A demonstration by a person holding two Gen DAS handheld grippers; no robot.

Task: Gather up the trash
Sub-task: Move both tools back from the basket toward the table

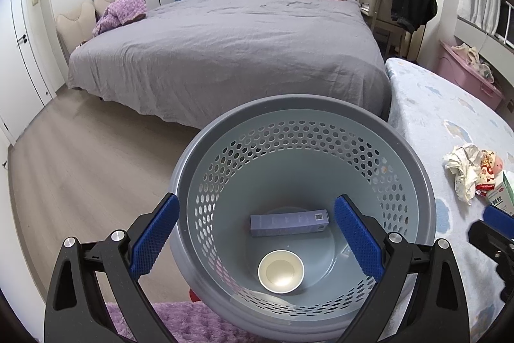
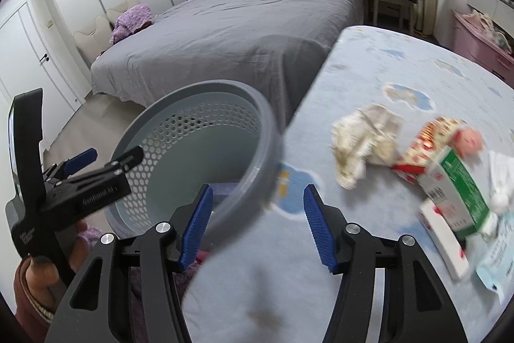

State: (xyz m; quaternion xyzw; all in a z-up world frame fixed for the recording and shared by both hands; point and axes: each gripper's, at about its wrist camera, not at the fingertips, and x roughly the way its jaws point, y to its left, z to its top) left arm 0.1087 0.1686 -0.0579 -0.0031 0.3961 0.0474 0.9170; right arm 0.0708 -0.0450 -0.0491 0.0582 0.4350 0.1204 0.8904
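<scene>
Right now, through the left wrist camera, my left gripper (image 1: 257, 233) hangs spread wide over the mouth of the grey perforated bin (image 1: 414, 156), gripping nothing. Down on the bin's floor lie a purple carton (image 1: 289, 224) and a paper cup (image 1: 280, 271), so part of the job is done. The bin stands hard against the edge of the blue cloud-print bed (image 1: 433, 105), and off to the right I can see crumpled paper (image 1: 462, 169) waiting on it. I should hold this side quiet, clear of the opening, so nothing dropped hits my fingers.

Through the right wrist camera, my right gripper (image 2: 258, 227) is also wide apart and empty, poised over the bed's edge just beside the bin rim (image 2: 266, 130). The remaining litter sits ahead and to the right: crumpled paper (image 2: 366, 140), a red snack wrapper (image 2: 427, 143), a green-and-white box (image 2: 459, 192) and a white-and-red box (image 2: 446, 243) near it. The picture is smeared, so I judge it best to settle first, then approach the nearest piece, the paper, pinch its bulk rather than a loose corner, and carry it well over the rim before letting go.
</scene>
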